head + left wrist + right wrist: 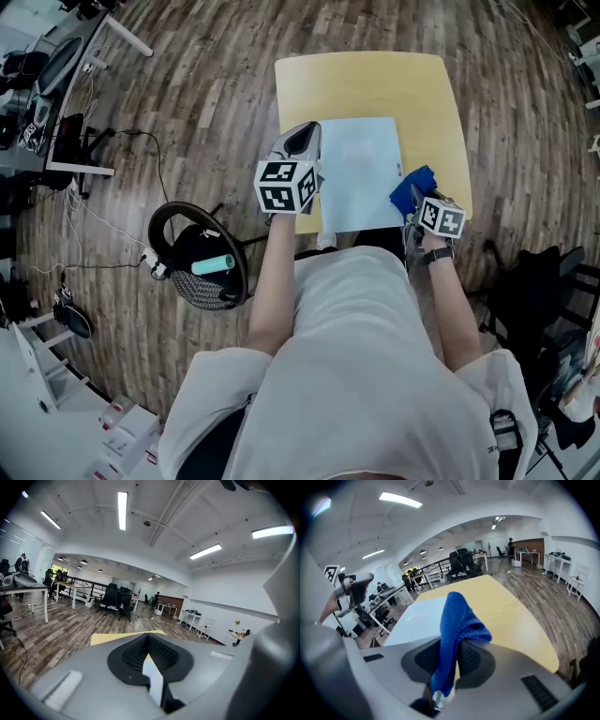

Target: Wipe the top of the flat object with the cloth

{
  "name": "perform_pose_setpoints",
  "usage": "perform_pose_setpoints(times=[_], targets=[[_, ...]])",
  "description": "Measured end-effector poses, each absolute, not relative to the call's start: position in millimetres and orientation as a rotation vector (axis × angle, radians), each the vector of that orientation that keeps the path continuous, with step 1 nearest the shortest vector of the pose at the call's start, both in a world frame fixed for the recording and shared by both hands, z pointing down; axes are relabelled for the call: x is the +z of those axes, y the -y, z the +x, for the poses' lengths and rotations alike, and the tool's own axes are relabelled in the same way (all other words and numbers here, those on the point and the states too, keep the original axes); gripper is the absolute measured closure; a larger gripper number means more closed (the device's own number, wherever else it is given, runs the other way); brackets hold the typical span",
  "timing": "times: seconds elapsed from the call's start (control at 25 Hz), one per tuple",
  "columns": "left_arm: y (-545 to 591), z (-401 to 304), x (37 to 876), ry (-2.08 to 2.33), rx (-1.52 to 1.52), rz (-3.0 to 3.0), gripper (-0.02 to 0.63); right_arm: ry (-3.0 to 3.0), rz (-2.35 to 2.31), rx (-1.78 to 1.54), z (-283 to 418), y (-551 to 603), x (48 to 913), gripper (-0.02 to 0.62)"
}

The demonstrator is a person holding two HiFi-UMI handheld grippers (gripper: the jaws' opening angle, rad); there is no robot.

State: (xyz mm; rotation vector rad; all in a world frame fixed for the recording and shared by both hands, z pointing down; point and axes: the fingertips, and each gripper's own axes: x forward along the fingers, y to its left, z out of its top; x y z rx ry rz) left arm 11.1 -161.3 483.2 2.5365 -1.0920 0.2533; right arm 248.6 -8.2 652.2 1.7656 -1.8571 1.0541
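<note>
Right gripper (pixel 418 204) clamped on the blue cloth (pixel 412 187); left gripper (pixel 305 139) jaws together.
The head view put the flat pale-blue sheet (pixel 361 173) mid-frame on the yellow table (pixel 366 80), cloth at its right edge and left gripper over its left edge, but jaws were unreadable there. The gripper views showed the pinch on the cloth and the left jaws closed on nothing. The person's torso hid the sheet's near edge.

The person's shirt (pixel 356 375) hides the near edge of the board (pixel 361 173). The left gripper (pixel 302 139) covers some of its left side. The bottom end of the cloth (pixel 457 616) is tucked away inside the right gripper (pixel 449 662).
</note>
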Motion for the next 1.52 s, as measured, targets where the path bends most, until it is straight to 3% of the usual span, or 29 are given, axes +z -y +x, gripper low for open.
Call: perform_pose_setpoints(times=[0.16, 0.44, 0.96, 1.16, 1.52], targets=[[160.4, 6.5, 480.4, 1.114, 0.249, 2.531, 0.597, 1.969, 1.758, 1.128, 229.3, 15.9, 630.3, 0.532], [164.4, -33.0, 479.7, 1.219, 0.222, 2.470, 0.597, 2.258, 1.477, 1.209, 124.9, 37.5, 584.8, 0.532], [157.6, -113.9, 481.3, 1.397, 0.174, 2.363, 0.597, 2.331, 0.887, 1.164, -48.1, 28.9, 639.4, 0.532], [157.9, -125.6, 483.9, 1.402, 0.164, 2.343, 0.597, 2.275, 0.913, 1.096, -42.9, 21.6, 649.8, 0.532], [161.6, -86.5, 489.9, 1.274, 0.190, 2.407, 0.597, 2.145, 1.185, 1.114, 46.9, 18.0, 657.7, 0.532]])
